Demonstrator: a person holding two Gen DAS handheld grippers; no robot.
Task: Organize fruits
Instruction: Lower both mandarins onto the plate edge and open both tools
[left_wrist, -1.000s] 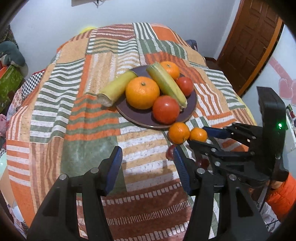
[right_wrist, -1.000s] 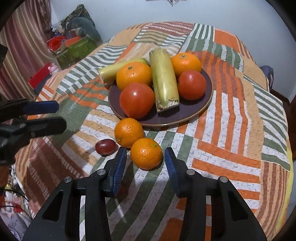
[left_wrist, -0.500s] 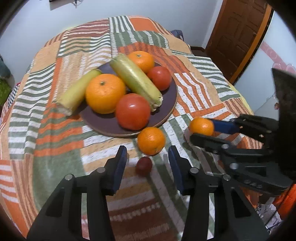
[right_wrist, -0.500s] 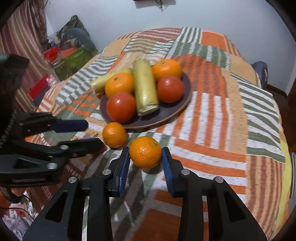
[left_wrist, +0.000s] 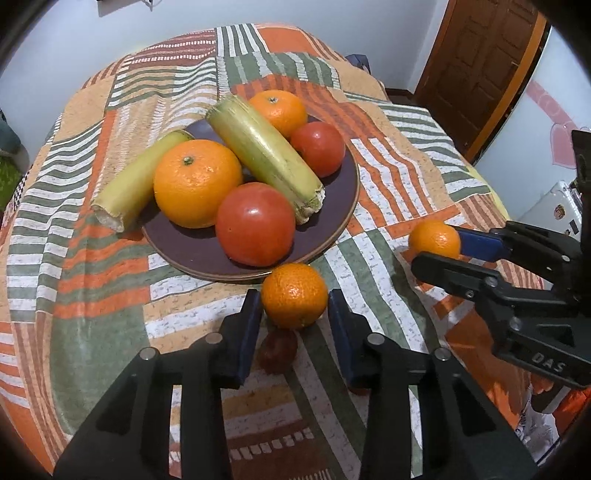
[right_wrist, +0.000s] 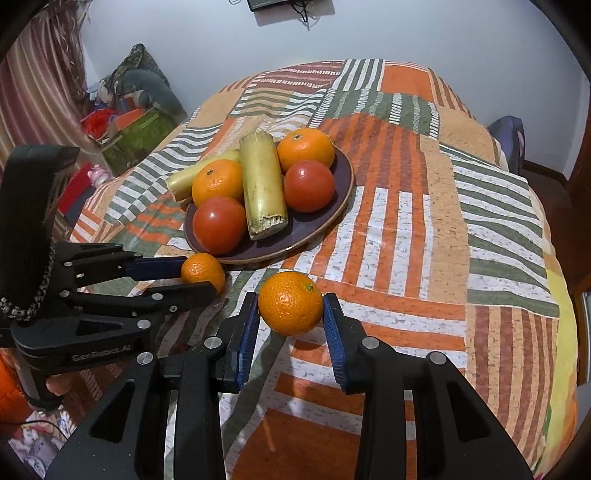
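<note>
A dark plate (left_wrist: 343, 221) (right_wrist: 332, 218) on the patchwork bedspread holds two big oranges, two tomatoes and two yellow-green stalks. In front of it a small orange (left_wrist: 294, 295) (right_wrist: 202, 271) rests on the cloth. My left gripper (left_wrist: 293, 301) (right_wrist: 197, 276) straddles it, jaws closing, pads just off its sides. A small dark red fruit (left_wrist: 277, 350) lies under that gripper. My right gripper (right_wrist: 290, 301) (left_wrist: 437, 247) is shut on another small orange (right_wrist: 290, 310) (left_wrist: 435, 238), held a little above the cloth.
The striped bedspread (right_wrist: 424, 221) falls away at its right and near edges. A wooden door (left_wrist: 480, 66) stands beyond the far right corner. Boxes and clutter (right_wrist: 129, 122) lie on the floor to the left of the bed.
My left gripper moved forward past the dark red fruit to the small orange and its jaws narrowed. My right gripper closed on its orange and lifted it slightly to the right.
</note>
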